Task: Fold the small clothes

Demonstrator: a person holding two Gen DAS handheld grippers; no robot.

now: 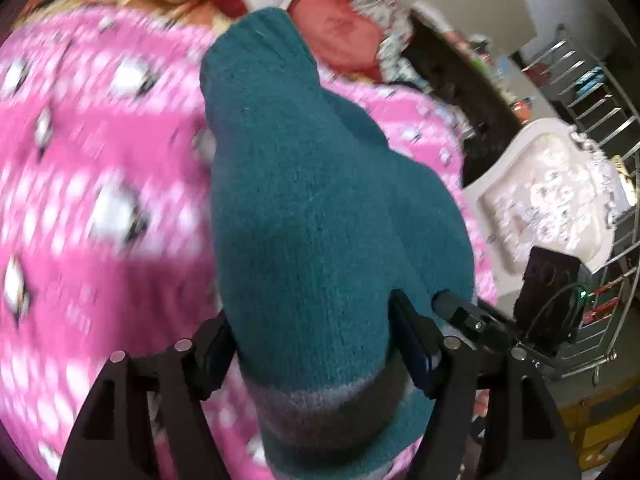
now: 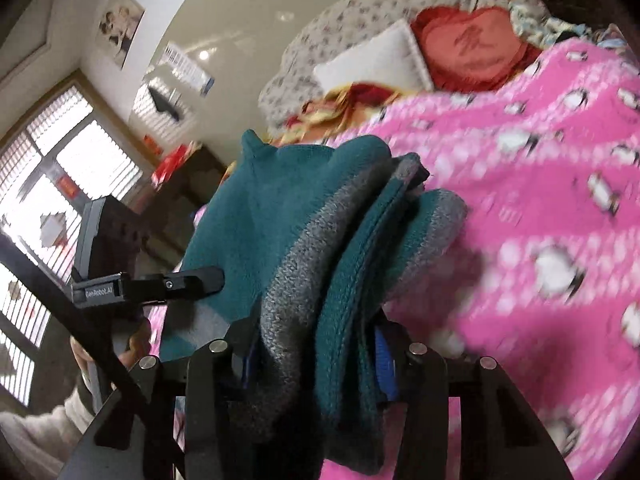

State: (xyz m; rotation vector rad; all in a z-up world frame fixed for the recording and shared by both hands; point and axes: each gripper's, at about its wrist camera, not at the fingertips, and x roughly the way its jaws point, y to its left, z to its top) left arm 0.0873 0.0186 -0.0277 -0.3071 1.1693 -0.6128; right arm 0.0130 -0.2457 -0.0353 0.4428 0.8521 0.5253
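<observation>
A teal knitted sock with a grey cuff band (image 1: 320, 220) hangs in the air above the pink penguin-print fleece blanket (image 1: 100, 152). The left gripper (image 1: 320, 356) pinches it near the cuff, jaws pressed into the wool. The right gripper (image 2: 312, 364) clamps the bunched folds of that sock (image 2: 312, 240).

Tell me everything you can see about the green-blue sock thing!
The teal sock is thick, fuzzy knit with a grey band near its opening. It is lifted off the pink penguin blanket. The left gripper pinches it near the grey band, and the toe points away toward the pillows. The right gripper clamps bunched, folded layers of teal and grey knit. It looks like more than one layer, maybe a pair.
</observation>
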